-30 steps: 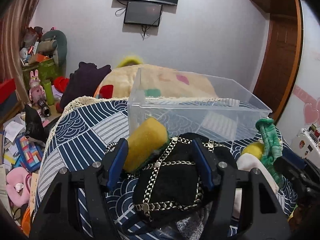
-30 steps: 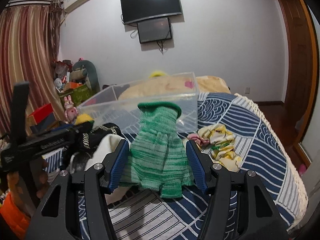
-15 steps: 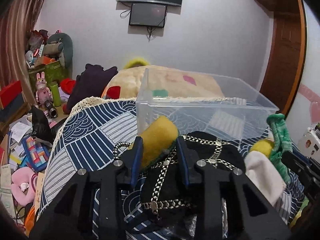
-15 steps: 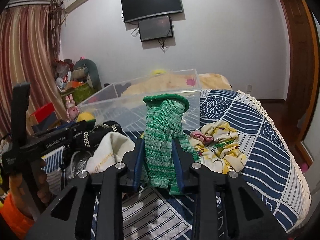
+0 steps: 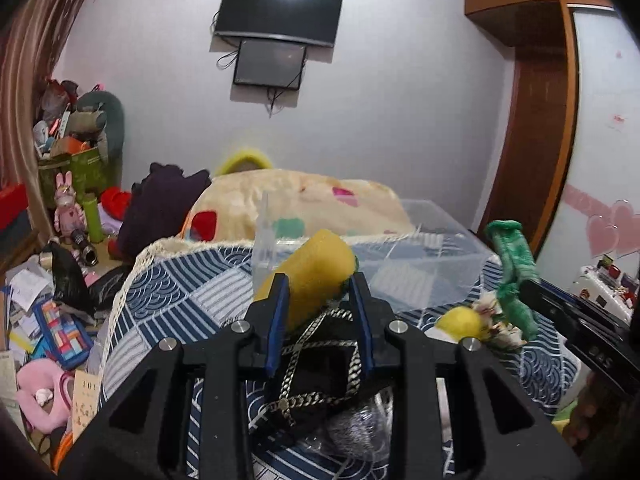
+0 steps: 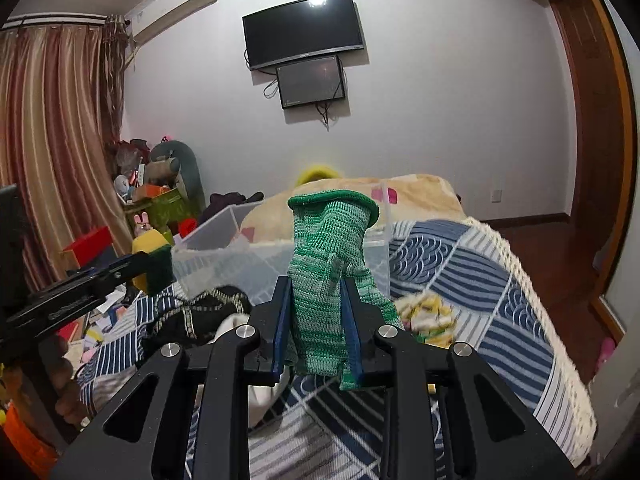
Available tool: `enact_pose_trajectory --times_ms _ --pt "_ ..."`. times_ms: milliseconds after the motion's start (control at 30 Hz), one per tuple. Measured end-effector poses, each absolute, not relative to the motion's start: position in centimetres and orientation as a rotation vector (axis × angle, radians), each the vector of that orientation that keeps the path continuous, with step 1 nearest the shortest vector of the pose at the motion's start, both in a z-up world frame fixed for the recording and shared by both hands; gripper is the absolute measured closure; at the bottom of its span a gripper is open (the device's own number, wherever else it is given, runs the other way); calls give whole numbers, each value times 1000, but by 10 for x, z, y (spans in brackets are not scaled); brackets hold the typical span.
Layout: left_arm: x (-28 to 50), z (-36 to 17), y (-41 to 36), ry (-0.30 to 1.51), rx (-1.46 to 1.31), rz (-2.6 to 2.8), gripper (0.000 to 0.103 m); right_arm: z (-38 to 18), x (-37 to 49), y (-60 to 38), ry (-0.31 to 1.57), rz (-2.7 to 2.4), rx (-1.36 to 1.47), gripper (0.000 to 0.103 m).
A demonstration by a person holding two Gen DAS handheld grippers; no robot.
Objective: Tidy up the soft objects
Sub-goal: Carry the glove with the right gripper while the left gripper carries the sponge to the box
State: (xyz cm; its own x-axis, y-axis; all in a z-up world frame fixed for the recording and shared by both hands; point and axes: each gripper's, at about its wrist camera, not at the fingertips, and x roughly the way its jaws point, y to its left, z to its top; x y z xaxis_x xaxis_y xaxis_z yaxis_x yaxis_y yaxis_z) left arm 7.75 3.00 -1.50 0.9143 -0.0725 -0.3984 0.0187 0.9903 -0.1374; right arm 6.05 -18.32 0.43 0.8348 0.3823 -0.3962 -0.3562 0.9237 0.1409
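Gripping a yellow foam sponge (image 5: 316, 276), the left gripper (image 5: 320, 296) points level at the clear plastic bin (image 5: 436, 240); the right gripper (image 6: 316, 304) clamps a green knitted glove (image 6: 328, 264) upright

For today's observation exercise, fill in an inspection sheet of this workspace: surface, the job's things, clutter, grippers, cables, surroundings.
Surface: bed with a blue patterned bedspread.
Job's things: yellow sponge and green glove, both lifted; clear plastic bin behind them on the bed, nothing seen inside.
Clutter: black chain-trimmed garment, yellow floral cloth and white cloth on the bedspread.
Grippers: left gripper shut on the sponge; right gripper shut on the glove.
Cables: loose wires hang under the wall screens.
Surroundings: television, curtain, piled toys, papers on the floor.
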Motion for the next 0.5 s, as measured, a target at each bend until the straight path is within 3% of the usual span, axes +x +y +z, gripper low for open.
enact_pose_trajectory --times_ms 500 --pt "128 29 26 398 -99 -106 72 49 120 -157 407 435 -10 81"
